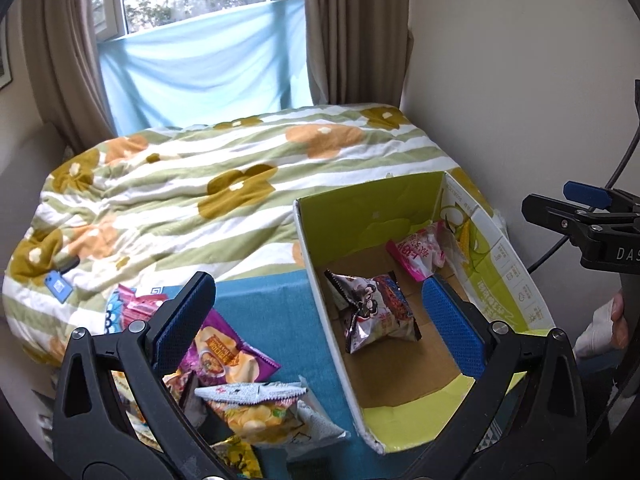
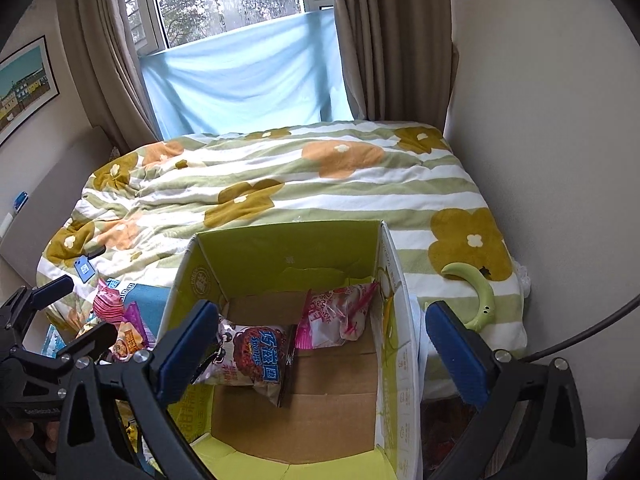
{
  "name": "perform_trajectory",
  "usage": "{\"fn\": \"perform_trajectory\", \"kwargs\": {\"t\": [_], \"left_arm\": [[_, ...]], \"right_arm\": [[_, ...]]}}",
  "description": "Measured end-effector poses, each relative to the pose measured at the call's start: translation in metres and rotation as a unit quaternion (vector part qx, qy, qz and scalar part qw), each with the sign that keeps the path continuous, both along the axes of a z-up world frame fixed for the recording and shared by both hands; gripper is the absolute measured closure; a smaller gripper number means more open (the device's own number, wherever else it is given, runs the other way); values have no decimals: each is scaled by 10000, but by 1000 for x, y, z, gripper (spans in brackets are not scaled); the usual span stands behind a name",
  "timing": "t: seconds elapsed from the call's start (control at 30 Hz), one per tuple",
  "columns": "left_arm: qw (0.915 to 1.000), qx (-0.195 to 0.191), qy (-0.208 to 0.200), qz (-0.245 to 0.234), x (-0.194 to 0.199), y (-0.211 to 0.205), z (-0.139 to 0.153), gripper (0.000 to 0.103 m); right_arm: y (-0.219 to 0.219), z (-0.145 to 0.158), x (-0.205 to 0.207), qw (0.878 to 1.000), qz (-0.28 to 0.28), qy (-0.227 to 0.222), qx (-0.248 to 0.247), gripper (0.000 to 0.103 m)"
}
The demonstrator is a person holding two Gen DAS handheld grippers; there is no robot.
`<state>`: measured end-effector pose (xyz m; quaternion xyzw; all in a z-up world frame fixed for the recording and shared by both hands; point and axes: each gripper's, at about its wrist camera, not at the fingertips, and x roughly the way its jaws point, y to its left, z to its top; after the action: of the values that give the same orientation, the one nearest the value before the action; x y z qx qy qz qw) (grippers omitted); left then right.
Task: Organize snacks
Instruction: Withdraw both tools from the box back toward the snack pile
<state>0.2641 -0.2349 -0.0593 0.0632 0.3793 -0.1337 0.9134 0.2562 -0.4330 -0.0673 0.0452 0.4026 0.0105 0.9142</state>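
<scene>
The cardboard box (image 2: 298,408) sits open-topped at the foot of the bed (image 2: 280,184), its long axis running from 6 toward 12 o'clock in the right wrist view. Inside it, the silver-and-red snack bag (image 2: 248,356) lies flat at 9 o'clock of the floor, long axis across the box from 9 to 3 o'clock, and the pink snack bag (image 2: 336,316) leans in the far corner at 1 o'clock, touching the right wall. The right hand-held gripper (image 2: 320,344) hangs above the box, released, jaws wide and holding nothing. The left hand-held gripper (image 1: 320,324) is likewise released and empty, straddling the box's left wall. At 7 o'clock in the left wrist view, on the teal cloth (image 1: 272,312), lie the purple chip bag (image 1: 228,354) and the white chip bag (image 1: 260,412), its long axis 9 to 3 o'clock.
</scene>
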Motion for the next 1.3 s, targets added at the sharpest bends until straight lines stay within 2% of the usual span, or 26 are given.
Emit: {"fn": "perform_trajectory", "kwargs": {"t": [0.2,0.4,0.6,0.77,0.97,1.3], "left_arm": [[9996,-40,-265,131,-62,14,21,1],[9985,-126,-377,368,-125,44,34,1],[9946,-87,-431,941,-178,97,37,1],[9900,-134,-356,1355,-204,144,38,1],[9850,-230,-275,1686,-213,199,25,1],[9837,-228,46,1782,-174,291,-11,1]], "right_arm": [[11,28,-59,9992,48,-386,-96,0],[29,41,-117,9981,124,-600,-72,0],[52,40,-161,9969,402,-673,88,0],[78,32,-182,9955,660,-660,188,0],[113,24,-196,9929,890,-765,181,0],[191,2,-171,9905,1112,-762,279,0]]}}
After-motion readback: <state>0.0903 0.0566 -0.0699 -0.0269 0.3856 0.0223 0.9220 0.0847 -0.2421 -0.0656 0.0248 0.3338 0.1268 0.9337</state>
